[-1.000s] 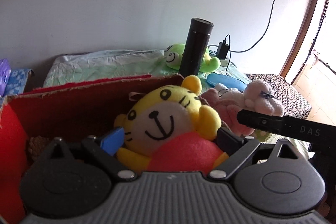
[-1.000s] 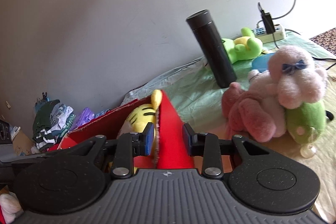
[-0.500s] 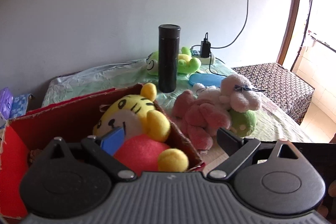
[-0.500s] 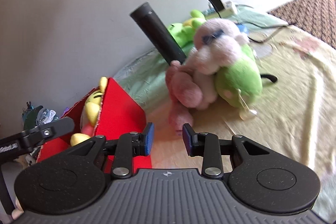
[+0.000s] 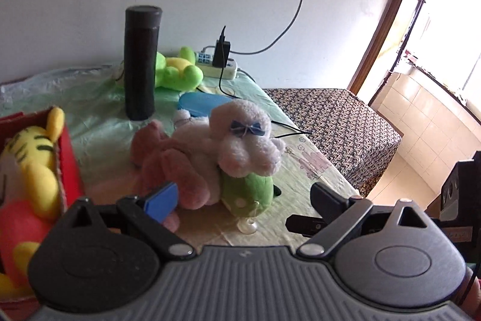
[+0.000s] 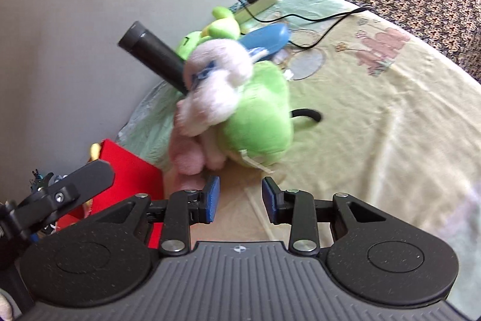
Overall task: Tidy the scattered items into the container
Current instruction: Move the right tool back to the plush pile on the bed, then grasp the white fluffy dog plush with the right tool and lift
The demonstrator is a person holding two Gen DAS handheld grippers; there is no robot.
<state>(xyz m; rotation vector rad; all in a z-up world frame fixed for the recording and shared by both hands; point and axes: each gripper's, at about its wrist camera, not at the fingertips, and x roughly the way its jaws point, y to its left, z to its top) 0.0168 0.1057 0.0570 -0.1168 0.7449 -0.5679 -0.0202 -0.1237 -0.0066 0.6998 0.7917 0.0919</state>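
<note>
Red box (image 5: 70,158): at the far left of the left wrist view we see its right wall and corner; the rest runs off the frame. In the right wrist view only one red corner (image 6: 132,167) shows, partly behind the gripper body.
Tiger toy (image 5: 33,158): we see it lying inside the box, its ear poking above the rim, its lower body cut by the frame edge.
Left gripper (image 5: 243,199): we hold its jaws wide apart with nothing between them; the toy pile sits just beyond the blue pad.
Black flask (image 5: 141,62): upright on the green sheet behind the pile, apart from the box.
Toy pile: a pink toy (image 5: 168,167), a white fluffy toy (image 5: 243,140) with a blue bow on top and a green toy (image 5: 249,188) underneath, all touching, right of the box with a strip of bare cloth between.
Frog toy (image 5: 177,71): behind the flask, half hidden by it.
Blue case (image 5: 201,104): flat behind the pile, its front covered by the white toy.
Power strip (image 5: 222,65): at the wall with a charger plugged in; its cable trails across the cloth.
Right gripper (image 6: 240,197): we see its jaws parted a little, nothing between them, just short of the blurred pile.
Open room: we find bare yellow cloth (image 6: 375,116) right of the pile, running to the edge of the table.
Patterned bed (image 5: 336,116): beyond that edge, its far end cut off.
</note>
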